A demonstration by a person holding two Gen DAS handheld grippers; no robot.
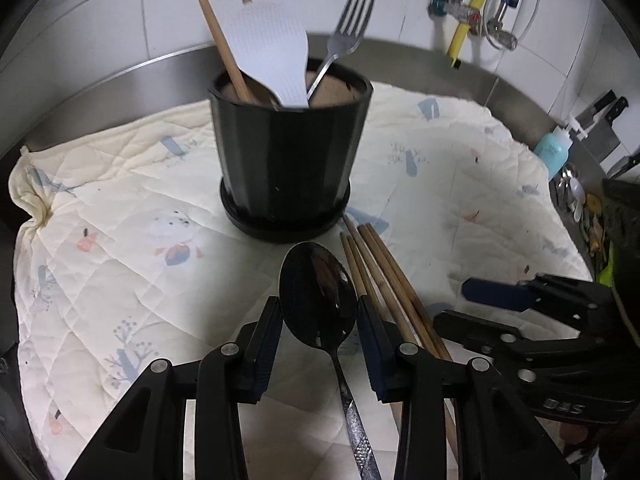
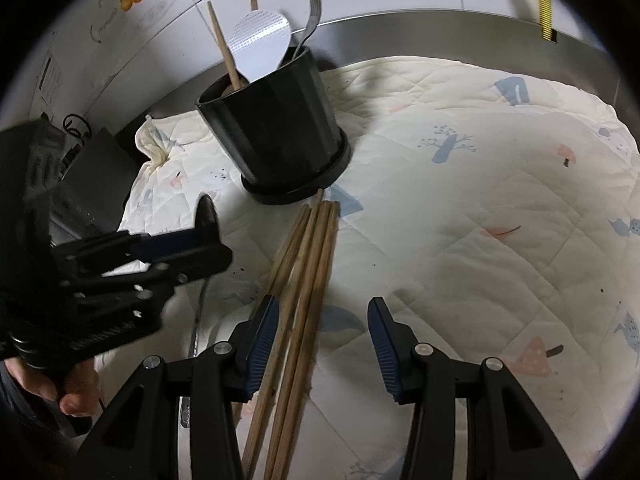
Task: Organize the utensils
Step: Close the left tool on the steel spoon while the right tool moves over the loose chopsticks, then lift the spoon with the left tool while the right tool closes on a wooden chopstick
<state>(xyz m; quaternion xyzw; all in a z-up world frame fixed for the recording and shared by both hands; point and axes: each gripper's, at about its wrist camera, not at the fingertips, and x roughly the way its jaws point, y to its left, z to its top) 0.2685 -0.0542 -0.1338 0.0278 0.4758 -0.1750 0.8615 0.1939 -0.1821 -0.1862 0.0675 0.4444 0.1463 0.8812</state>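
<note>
The black holder [image 1: 286, 152] stood on a quilted cloth [image 1: 120, 216] spread over the bench, with a fork [image 1: 344, 36], a white rice paddle [image 1: 268, 52] and a chopstick [image 1: 220, 36] upright in it. In front of the holder, the left gripper [image 1: 318, 312] clasped a dark spoon [image 1: 318, 292] by its bowl, handle trailing back. Just right of the spoon, loose chopsticks [image 2: 304, 276] lay on the cloth, pointing at the holder's base. The right gripper [image 2: 322, 320] straddled them, partly open, pads not pressing.
</note>
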